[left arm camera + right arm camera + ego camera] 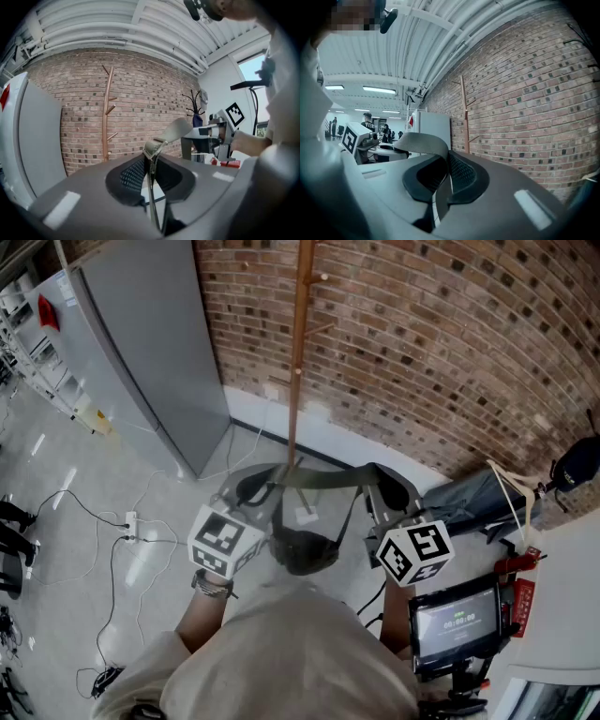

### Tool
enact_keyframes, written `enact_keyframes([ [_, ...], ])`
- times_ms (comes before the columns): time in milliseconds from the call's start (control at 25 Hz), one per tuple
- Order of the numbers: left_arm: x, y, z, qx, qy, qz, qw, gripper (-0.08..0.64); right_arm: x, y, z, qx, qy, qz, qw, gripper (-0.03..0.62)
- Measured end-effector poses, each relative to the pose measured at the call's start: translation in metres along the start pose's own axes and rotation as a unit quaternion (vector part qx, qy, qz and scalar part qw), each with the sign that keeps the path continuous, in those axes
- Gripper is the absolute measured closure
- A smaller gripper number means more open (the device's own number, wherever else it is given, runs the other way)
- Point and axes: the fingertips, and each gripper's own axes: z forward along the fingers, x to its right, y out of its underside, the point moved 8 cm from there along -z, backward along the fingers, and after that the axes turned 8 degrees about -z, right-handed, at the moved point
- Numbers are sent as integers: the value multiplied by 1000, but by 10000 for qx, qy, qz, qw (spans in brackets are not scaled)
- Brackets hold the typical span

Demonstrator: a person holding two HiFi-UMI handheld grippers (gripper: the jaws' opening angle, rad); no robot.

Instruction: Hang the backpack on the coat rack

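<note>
Left claw [151, 178] clamped, right claw [443, 176] clamped, both roughly level

Person: beige top [291, 652]; dark wrist band [214, 585], possibly a bracelet. Grey shells on left gripper [151, 158] and right gripper [444, 161]; white black-marked cubes [225, 538].

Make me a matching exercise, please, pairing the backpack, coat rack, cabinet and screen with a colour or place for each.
1 backpack
2 coat rack
3 cabinet
4 screen

A brown, upright by the brick wall
B dark, hanging off the floor by its strap
C lit, lower right of the head view
D grey, tall, left of the head view

Pairs: 1-B, 2-A, 3-D, 4-C
</note>
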Motion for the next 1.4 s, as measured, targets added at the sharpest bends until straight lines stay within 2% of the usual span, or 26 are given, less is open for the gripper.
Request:
enact_keyframes([
  [240,1,-7,-4,62,-189,-55,9998,526,2,0,0,76,-296,108,9995,584],
  [600,-3,-8,-12,213,-967,-148,9950,525,3,0,16,65,-1002,97,9949,584],
  [720,-5,-7,-10,260,-1111,-233,9932,526,8,0,23,23,-1160,112,9932,584],
  [1000,-18,0,9,199,-1055,-347,9936,525,24,3,45,-51,-1153,176,9932,584],
  [1200,-42,3,33,88,-784,-379,9962,525,40,6,71,-107,-999,209,9947,584],
  [1400,-72,-1,58,167,-574,-498,9970,525,54,2,99,-54,-948,251,9952,584],
])
